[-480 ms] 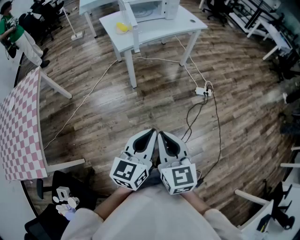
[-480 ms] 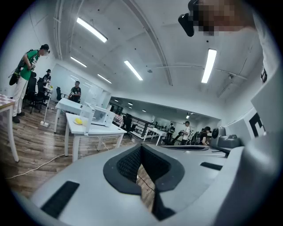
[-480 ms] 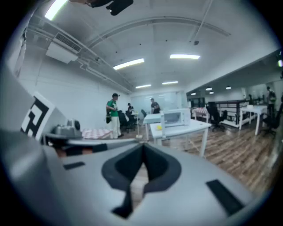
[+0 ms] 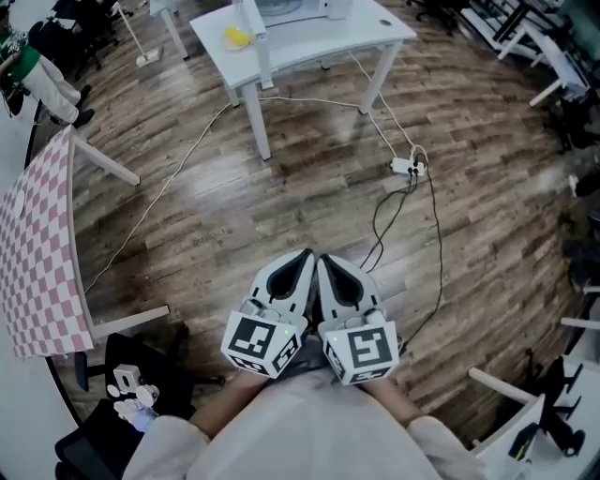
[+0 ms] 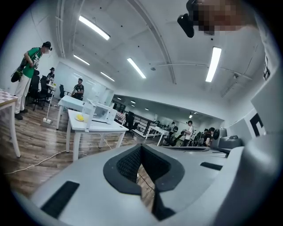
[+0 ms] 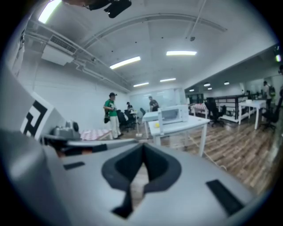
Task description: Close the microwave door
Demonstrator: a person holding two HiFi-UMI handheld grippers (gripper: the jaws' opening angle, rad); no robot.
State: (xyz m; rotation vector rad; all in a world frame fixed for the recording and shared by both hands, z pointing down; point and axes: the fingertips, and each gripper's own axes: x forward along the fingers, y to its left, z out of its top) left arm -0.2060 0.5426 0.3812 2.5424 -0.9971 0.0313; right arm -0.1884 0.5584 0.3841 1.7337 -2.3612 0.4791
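Microwave [image 6: 175, 113] sits on the white table [image 4: 309, 49] at the far end of the room, w/ its door [image 6: 161, 121] sticking out open. Left gripper [image 4: 300, 267] & right gripper [image 4: 328, 270] are side by side near the person's tummy, well apart from it. Both have fingers pressed together, nothing in them. Not started, I think: walk over, then push the door shut.

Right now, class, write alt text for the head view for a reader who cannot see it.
Seen from above, the left gripper and right gripper sit side by side near the person's body, jaws together and empty, over a wooden floor. Ahead, a white table bears a microwave cut off by the top edge; cables trail across the floor.
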